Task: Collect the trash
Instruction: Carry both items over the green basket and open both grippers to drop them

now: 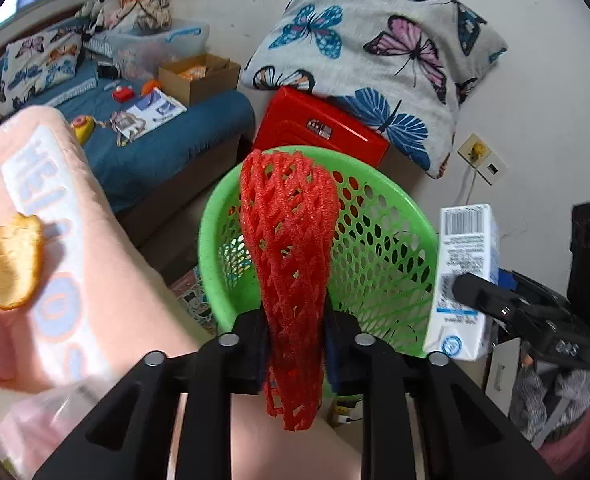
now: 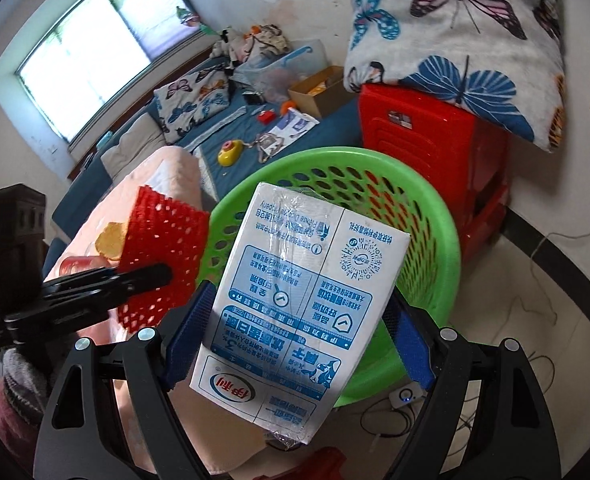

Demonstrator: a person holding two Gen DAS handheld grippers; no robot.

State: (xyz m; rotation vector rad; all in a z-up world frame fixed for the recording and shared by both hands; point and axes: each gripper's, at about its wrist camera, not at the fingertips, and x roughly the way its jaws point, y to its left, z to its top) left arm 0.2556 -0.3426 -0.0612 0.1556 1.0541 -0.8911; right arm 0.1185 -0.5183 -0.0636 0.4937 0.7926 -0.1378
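- Above the green basket [image 1: 379,248], a perforated plastic bin with a round rim, hangs a red foam net sleeve [image 1: 291,264], pinched in the left claw [image 1: 295,344]; its upper end stands over the basket's mouth and its lower end droops below the pads toward the camera.
- Whether the sleeve touches the basket's rim cannot be told; it covers part of the rim and the far wall.
- Right of the sleeve, at the basket's right rim, a white and blue milk carton [image 2: 295,304] is gripped on its two narrow sides by the right claw [image 2: 295,344], whose blue pads stand wide apart on it. It is wrapped in crinkled clear film, and its print reads upside down.
- The carton hides the near part of the basket's inside, so its bottom cannot be seen.
- Left of the basket lies a pink cushion [image 1: 75,240] with pale lettering, cut off by the picture's edge; on it rests a bitten yellow-brown snack [image 1: 7,264], blurred.
- Behind the basket stands a red plastic stool [image 1: 319,128], with a butterfly-print pillow [image 1: 375,52] on it, leaning against the wall.
- Farther back left of the basket, a blue bed [image 1: 167,136] carries a cardboard box [image 1: 199,76] and small things too small to name.
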